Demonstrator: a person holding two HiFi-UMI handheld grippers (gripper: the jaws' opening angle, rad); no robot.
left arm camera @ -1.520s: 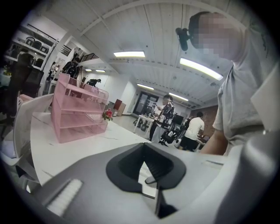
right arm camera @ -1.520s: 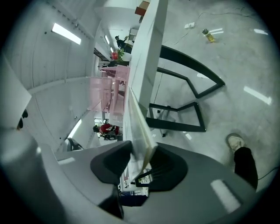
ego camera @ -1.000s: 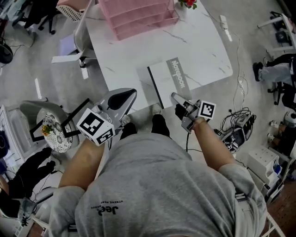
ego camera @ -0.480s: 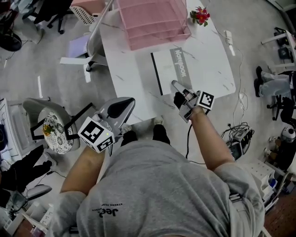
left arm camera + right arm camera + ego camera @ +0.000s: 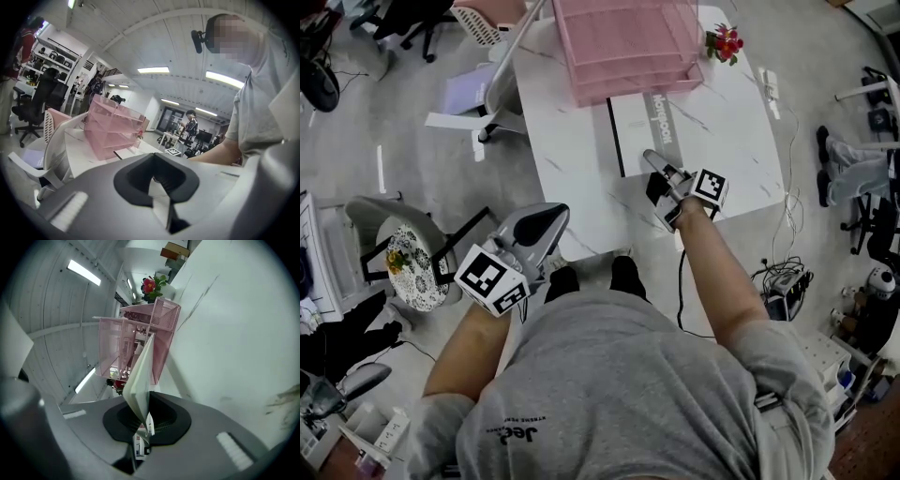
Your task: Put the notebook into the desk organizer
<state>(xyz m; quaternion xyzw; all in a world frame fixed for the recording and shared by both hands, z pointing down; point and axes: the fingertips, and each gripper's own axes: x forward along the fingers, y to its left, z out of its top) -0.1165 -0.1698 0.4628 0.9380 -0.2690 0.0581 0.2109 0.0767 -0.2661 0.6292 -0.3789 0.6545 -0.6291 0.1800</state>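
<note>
Plenty of bare white table [image 5: 572, 178] left of the notebook [image 5: 639, 131]; much less on its right, table's right edge near. Far edge of notebook right at the mouth of the pink desk organizer [image 5: 623, 42], level with its bottom tier; cannot tell whether it is inside. Red flowers [image 5: 725, 42] at the organizer's right corner, apart from the notebook. White chair [image 5: 492, 84] against the table's left side.

Notebook: white cover, black spine along the left, grey band with lettering down the middle. Long side pointing at the organizer, low over the table; contact with the top not clear.

Tight pinch of right gripper [image 5: 649, 157] on the notebook's near edge, about mid-width; thin cream page edge end-on between the jaws. Over by the table's near-left corner, left gripper [image 5: 553, 214], jaws together, nothing between them.

Far end of organizer cut off at the top of the head view. Part of the near right of the cover behind the right gripper and its marker cube [image 5: 710, 185].
</note>
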